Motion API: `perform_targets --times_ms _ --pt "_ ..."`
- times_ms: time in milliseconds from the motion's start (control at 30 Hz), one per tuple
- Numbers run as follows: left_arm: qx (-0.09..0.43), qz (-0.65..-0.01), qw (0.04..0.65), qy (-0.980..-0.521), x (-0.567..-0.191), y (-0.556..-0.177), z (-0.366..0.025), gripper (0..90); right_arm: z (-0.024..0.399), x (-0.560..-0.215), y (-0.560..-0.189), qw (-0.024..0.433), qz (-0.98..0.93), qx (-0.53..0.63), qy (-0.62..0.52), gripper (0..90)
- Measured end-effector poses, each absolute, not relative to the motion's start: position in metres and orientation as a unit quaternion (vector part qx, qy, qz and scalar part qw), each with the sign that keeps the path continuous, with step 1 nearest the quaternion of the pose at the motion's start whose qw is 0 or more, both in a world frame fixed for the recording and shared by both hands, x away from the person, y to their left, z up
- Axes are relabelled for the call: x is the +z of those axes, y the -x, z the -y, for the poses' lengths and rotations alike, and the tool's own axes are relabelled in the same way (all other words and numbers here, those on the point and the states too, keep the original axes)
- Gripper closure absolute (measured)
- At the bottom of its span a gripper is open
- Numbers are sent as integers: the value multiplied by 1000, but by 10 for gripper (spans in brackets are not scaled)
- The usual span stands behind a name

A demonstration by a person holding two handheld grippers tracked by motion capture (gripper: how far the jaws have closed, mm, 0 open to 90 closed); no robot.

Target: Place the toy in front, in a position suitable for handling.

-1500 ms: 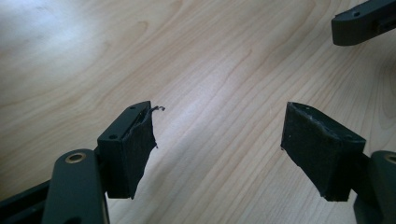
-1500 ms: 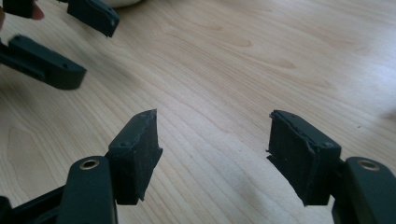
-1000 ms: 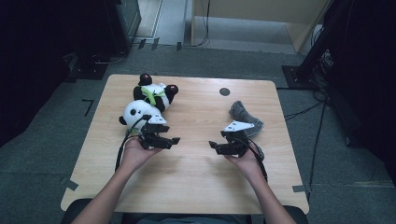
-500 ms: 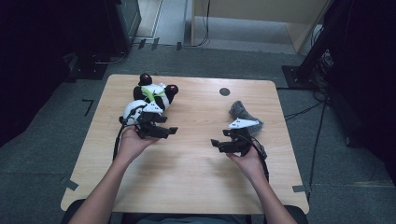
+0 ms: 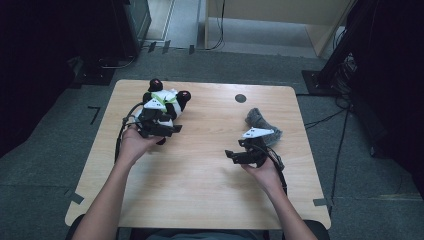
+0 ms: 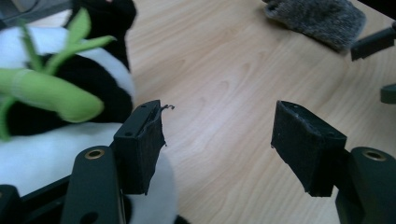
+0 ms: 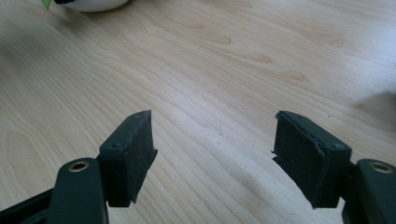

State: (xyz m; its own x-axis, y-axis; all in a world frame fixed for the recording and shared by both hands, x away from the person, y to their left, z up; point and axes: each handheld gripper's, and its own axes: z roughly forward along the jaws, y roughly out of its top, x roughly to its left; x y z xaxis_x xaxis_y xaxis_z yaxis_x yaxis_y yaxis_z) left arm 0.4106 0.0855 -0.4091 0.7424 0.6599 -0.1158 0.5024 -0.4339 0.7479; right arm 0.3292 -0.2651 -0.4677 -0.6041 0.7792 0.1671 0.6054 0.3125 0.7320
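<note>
Your left tongs (image 5: 167,129) sat right beside the panda (image 5: 165,100) at the far left of the counter (image 5: 200,200), jaws apart and just closing a bit, nothing between them; in the left gripper view the left pad (image 6: 140,144) lay against the white plush, the other over bare wood. Your right tongs (image 5: 235,155) hovered over bare counter, jaws apart and just opening, nothing in them, with the grey cloth (image 5: 260,122) just behind. To have done the pick well, you needed to swing the left tongs over so both pads straddled the body, not the green leaf (image 6: 51,93), and squeeze deep since plush gives and slips. You had no containers on the counter, so nothing was inside anything. The dark disc (image 5: 240,98) at the far edge looked flat, not a holder.
</note>
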Motion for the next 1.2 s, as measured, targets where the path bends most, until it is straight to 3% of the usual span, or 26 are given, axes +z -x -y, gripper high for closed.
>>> perform_targets --times_ms 100,400,633,1000,1100,1133,1167,1200 --pt "101 -353 412 -834 -406 -416 -94 322 266 -469 -330 92 -799 404 -435 293" --pt "129 -369 407 -826 -401 -430 -108 285 262 -467 -327 115 -803 410 -418 391" --pt "147 -383 397 -821 -397 -443 -112 267 259 -467 -328 111 -802 415 -414 404" --pt "151 -413 369 -819 -427 -465 -105 190 263 -470 -327 133 -800 416 -412 398" --pt "155 -415 374 -814 -429 -467 -103 195 263 -471 -326 134 -801 412 -413 399" --pt "157 -416 376 -813 -429 -467 -104 213 263 -472 -325 133 -801 412 -414 409" --pt "158 -416 378 -812 -429 -467 -104 289 262 -473 -324 133 -803 408 -413 416" --pt "160 -416 380 -811 -429 -467 -105 289 262 -473 -324 133 -803 408 -413 416"
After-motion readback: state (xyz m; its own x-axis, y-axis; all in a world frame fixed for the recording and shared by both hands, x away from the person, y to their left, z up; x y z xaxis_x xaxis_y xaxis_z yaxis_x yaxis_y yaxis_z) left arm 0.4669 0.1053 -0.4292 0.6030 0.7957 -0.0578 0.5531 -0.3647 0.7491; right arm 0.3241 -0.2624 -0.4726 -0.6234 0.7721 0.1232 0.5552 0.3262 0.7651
